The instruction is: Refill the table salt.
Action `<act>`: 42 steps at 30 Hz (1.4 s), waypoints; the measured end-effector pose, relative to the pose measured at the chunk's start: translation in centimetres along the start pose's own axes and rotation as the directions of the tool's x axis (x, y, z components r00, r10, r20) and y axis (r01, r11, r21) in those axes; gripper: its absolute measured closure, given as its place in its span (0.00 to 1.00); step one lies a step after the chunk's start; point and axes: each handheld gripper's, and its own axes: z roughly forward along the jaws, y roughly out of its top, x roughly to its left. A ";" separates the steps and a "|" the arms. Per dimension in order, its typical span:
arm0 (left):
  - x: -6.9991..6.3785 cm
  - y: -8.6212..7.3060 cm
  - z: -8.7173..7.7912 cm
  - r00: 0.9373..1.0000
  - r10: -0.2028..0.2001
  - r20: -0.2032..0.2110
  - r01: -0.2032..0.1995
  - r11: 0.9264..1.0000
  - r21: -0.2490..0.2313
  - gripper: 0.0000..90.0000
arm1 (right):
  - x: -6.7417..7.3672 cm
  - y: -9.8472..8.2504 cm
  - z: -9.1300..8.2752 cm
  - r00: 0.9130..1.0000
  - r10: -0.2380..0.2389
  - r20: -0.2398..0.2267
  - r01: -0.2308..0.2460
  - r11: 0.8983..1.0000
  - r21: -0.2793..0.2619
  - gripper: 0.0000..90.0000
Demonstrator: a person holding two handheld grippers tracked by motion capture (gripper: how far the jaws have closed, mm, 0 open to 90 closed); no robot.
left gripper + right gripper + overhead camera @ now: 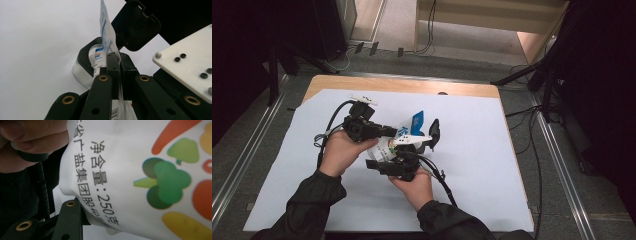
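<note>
1. The left gripper (379, 131) points to the right; its fingers (113, 72) pinch the top of the bag (399, 137).
2. The right gripper (384, 165) lies level under the bag and its fingers (68, 220) clamp the bag's body.
3. The bag is above the surface (472, 150), just beside a black box (86, 56) with an open lid.

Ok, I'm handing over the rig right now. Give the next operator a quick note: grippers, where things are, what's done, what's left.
Left gripper: shut on the top edge of the white bag, held upright above the table.
Right gripper: jaws around the bag's lower body; contact looks likely, but the pad pressure can't be confirmed.
Black container: under the bag's mouth, with its hinged lid standing open.
Done: lid open, bag gripped and positioned.
Left: probably pour or tip the bag into the container, then close the lid.
</note>
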 end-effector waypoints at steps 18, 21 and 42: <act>-0.1 0.0 0.2 1.000 0.016 -0.002 -0.016 1.000 -0.008 0.99 | -0.2 0.0 0.0 1.000 0.014 -0.017 -0.014 1.000 -0.005 0.62; -0.2 0.0 0.1 1.000 0.015 0.001 -0.015 1.000 -0.011 0.99 | -0.1 0.0 -0.1 1.000 0.016 -0.019 -0.016 1.000 -0.009 0.62; -0.2 0.1 0.2 1.000 0.028 -0.003 -0.028 1.000 -0.006 0.99 | 0.0 0.1 -0.1 1.000 0.006 -0.020 -0.006 1.000 -0.003 0.61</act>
